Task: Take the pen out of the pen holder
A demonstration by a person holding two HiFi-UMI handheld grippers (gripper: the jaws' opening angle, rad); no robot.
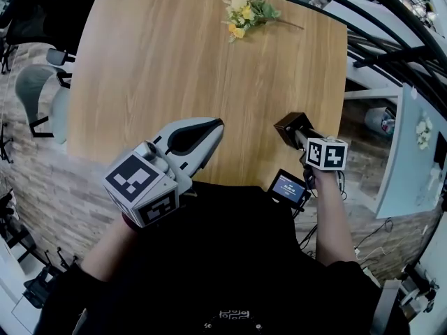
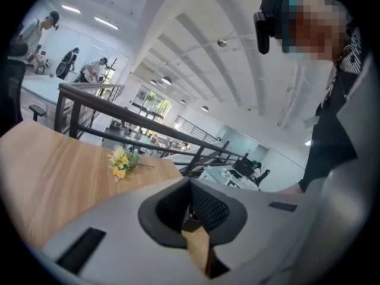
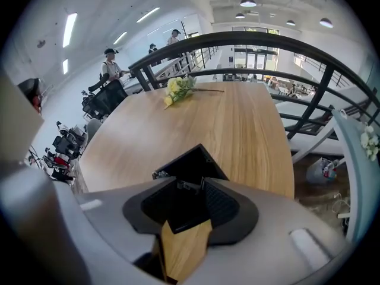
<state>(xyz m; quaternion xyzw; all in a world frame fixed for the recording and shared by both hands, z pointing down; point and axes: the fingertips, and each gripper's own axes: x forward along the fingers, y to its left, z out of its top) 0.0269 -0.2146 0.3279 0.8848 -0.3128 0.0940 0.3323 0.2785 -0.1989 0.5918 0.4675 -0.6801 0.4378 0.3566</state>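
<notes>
A black square pen holder point(image 1: 288, 124) stands near the right front edge of the wooden table point(image 1: 174, 61). My right gripper point(image 1: 307, 142) points steeply down at it, with the marker cube above. In the right gripper view the holder point(image 3: 193, 161) lies right at the jaw tips, and my right gripper point(image 3: 190, 186) stands slightly open there. A small grey part shows between the tips; I cannot tell whether it is a pen. My left gripper point(image 1: 218, 123) hovers over the table's front middle, shut and empty; in its own view the left gripper point(image 2: 190, 211) has nothing in it.
A bunch of yellow flowers point(image 1: 246, 11) lies at the table's far side. A small device with a lit screen point(image 1: 289, 188) hangs by the person's waist. A black railing point(image 3: 255, 43) runs past the table's right edge. Chairs point(image 1: 38, 96) stand to the left.
</notes>
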